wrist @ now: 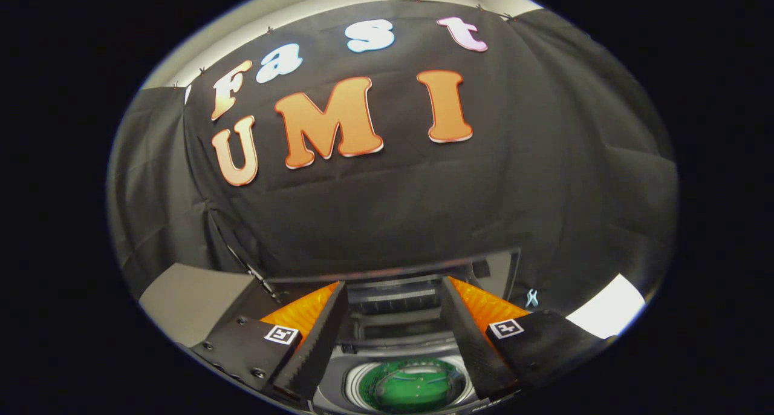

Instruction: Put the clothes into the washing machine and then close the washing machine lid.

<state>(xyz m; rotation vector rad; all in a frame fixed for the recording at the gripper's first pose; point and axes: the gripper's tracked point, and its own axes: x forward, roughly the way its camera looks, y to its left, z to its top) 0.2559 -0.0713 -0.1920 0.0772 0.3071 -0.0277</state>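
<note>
- Right up close, the gripper (396,336) has its two fingers (317,342) spread wide apart, with nothing held between them
- Each finger carries a small square marker tag (282,334) on its outer block, one on either side
- Below and between the fingers sits the washing machine (338,397), seen from above, and its round tub opening (413,386) is right there in the gap
- Down inside that opening the drum shows green, with a glossy sheen across it; whether that is cloth or the drum's own floor, I cannot tell
- Beyond the fingertips, the machine's lid (396,300) stands raised at the back, a dark panel with horizontal ridges across it, so the tub is open
- No garment can be picked out with any certainty from this angle, neither in the grip nor clearly in the tub
- Off to the left of the left finger there is a flat grey surface (193,297), tilted in the view, just beside the machine
- Over on the right, past the right finger, a bright white patch (608,315) catches the light, and a small pale clip (531,298) sits near the edge of the lid
- Behind it all hangs the booth's black cloth wall (393,203), creased and pinned along its top
</note>
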